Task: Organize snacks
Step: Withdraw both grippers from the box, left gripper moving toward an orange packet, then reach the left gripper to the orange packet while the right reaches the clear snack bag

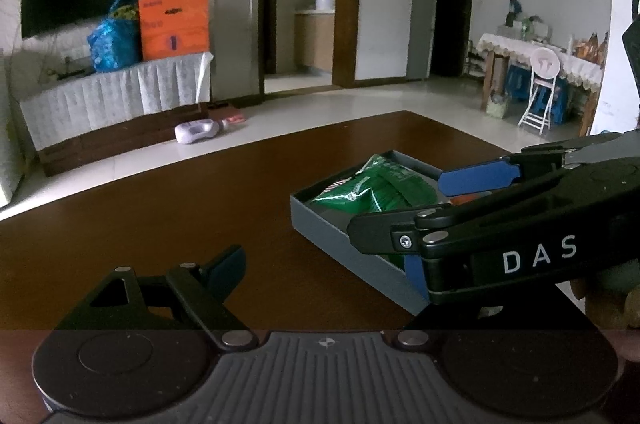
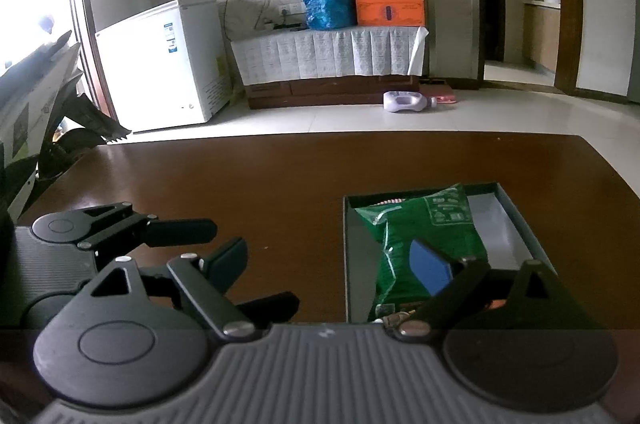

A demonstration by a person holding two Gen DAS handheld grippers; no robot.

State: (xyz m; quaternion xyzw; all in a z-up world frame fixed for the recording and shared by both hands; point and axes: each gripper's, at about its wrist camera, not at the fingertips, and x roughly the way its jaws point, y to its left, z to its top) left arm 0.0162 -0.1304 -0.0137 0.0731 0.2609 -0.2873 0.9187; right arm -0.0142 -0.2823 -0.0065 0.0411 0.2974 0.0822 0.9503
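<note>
Left wrist view: left gripper [image 1: 320, 276] jaws spread wide over bare dark wood table [image 1: 160, 207], nothing between them; only its left pad is clearly visible, the right side is hidden behind the other tool. Right gripper [image 1: 448, 207] reaches in from the right edge over the grey tray [image 1: 320, 224], which sits toward the table's far right corner. Green snack bag [image 1: 376, 187] lies inside the tray, partly propped on its far wall. A bit of orange shows under the right gripper's arm, can't tell what.

Right wrist view: right gripper [image 2: 332, 264] jaws spread, left pad over bare table, blue right pad above the green snack bag [image 2: 432, 228]; whether the pad touches the film, can't tell. Nothing pinched. Bag fills the left half of the grey tray [image 2: 516, 224]; right half bare. Left gripper [image 2: 224, 264] sits low at the left, jaws apart, empty.

Handling guess: bag looks light, puffy, glossy crinkled film, so slippery and crushable. Best pinch is the flat sealed end or a side crimp, gently, not the air-filled belly.
</note>
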